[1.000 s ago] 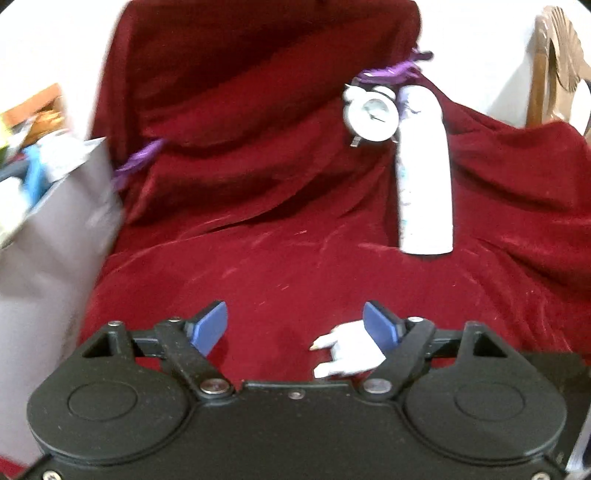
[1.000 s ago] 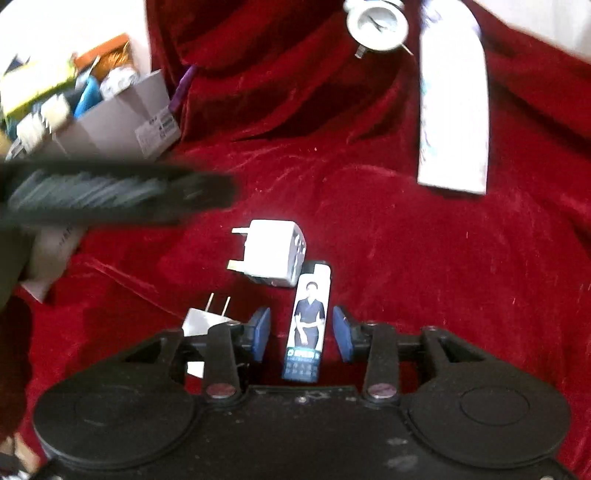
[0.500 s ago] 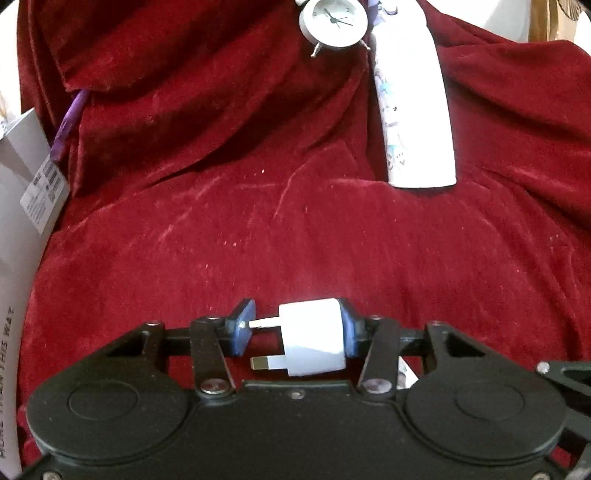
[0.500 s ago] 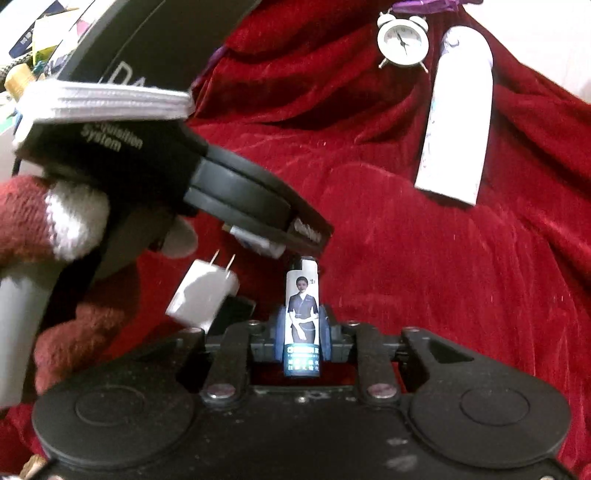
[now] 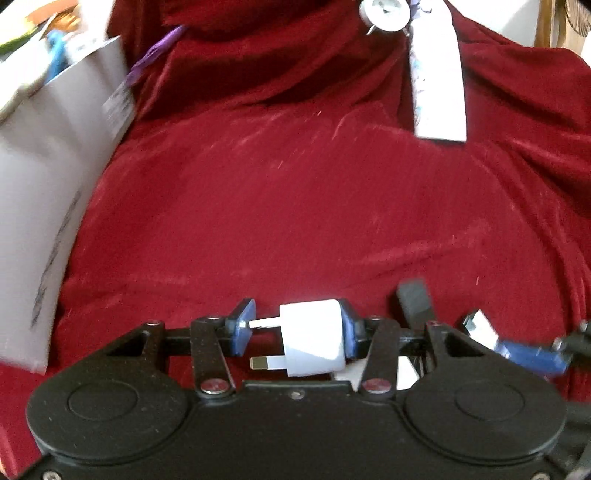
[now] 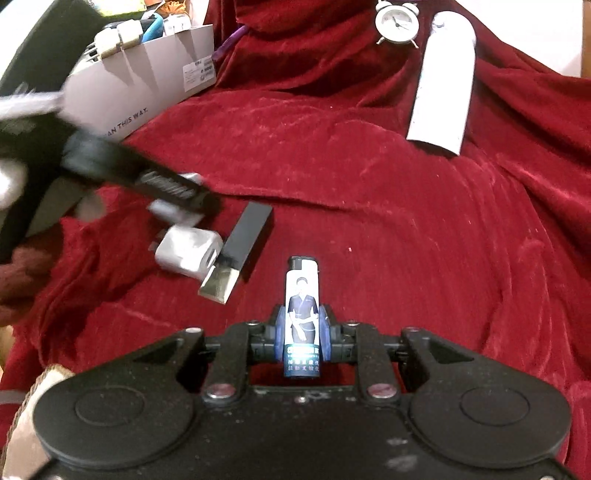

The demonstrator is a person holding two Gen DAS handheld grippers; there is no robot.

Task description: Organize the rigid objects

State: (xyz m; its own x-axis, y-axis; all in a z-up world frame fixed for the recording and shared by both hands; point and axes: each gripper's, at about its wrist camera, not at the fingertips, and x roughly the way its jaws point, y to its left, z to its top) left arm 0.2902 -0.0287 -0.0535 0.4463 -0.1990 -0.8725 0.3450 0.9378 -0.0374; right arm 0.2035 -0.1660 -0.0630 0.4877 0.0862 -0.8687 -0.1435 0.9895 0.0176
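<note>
Both grippers are holding something, so the picking-up step looks done and the carrying step is in hand.

The left gripper (image 5: pixel 295 338) has its jaws pressed on a white plug (image 5: pixel 312 341). One blue pad touches the plug's body on the right, and the other pad touches a metal pin on the left. That grip on a thin pin may be slippery.

The right gripper (image 6: pixel 302 332) has its jaws squeezed narrow on a lighter (image 6: pixel 302 314) with a picture of a person on it. The lighter stands up straight between the pads.

On the red cloth (image 6: pixel 369 221), near the left, lie a second white charger (image 6: pixel 188 254) and a black bar with a shiny tip (image 6: pixel 243 247), touching each other. They have not been put away yet.

Far on the left is a grey box (image 6: pixel 147 85) with small things already inside. It is likely the place where the 2 held things should go. Far on the right are a white clock (image 6: pixel 396 22) and a tall white bottle (image 6: pixel 443 81).

Next, each gripper should probably go over to the box, get above its open top, and then let go. The left one should go gently so the plug does not twist out.
</note>
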